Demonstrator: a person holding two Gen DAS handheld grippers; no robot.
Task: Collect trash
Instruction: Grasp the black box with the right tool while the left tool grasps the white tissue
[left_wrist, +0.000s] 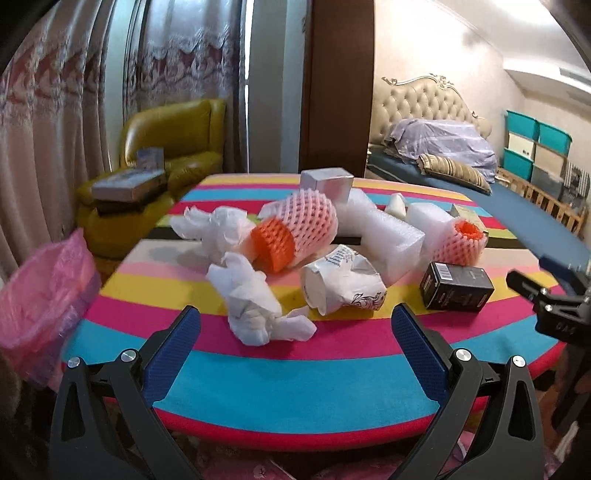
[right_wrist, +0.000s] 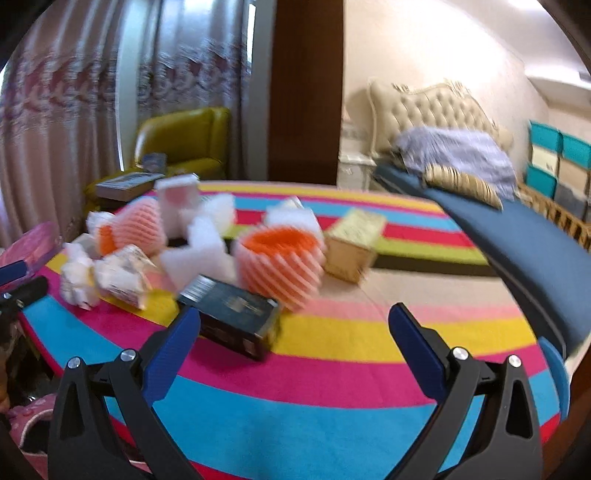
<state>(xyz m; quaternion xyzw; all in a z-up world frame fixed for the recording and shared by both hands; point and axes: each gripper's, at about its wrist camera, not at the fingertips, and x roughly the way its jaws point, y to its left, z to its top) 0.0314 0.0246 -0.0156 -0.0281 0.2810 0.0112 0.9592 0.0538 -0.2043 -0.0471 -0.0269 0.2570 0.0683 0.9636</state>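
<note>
Counter (left_wrist: 332, 391): striped cloth, round near edge; wide bare band btwn near rim & trash pile; right half mostly bare in right wrist view.
Left gripper (left_wrist: 295, 328): fingers spread wide, holding nothing, hovering at near rim, facing crumpled tissue (left_wrist: 255, 314).
Right gripper (right_wrist: 293, 325): fingers spread wide, empty; black box (right_wrist: 236, 317) just beside left finger, contact unclear.
Trash: clustered mid-counter: tissue, crushed paper cup (left_wrist: 341, 278), foam nets (left_wrist: 295, 229), white foam block (left_wrist: 384, 236), black box.
Pink bin (left_wrist: 44, 295): off counter's left edge, cut off by frame, blurry.
Hard to see: right wrist view motion-blurred, box print unreadable.
Axes: cup lies on side, mouth toward near-left; black box's long axis runs left-right.
</note>
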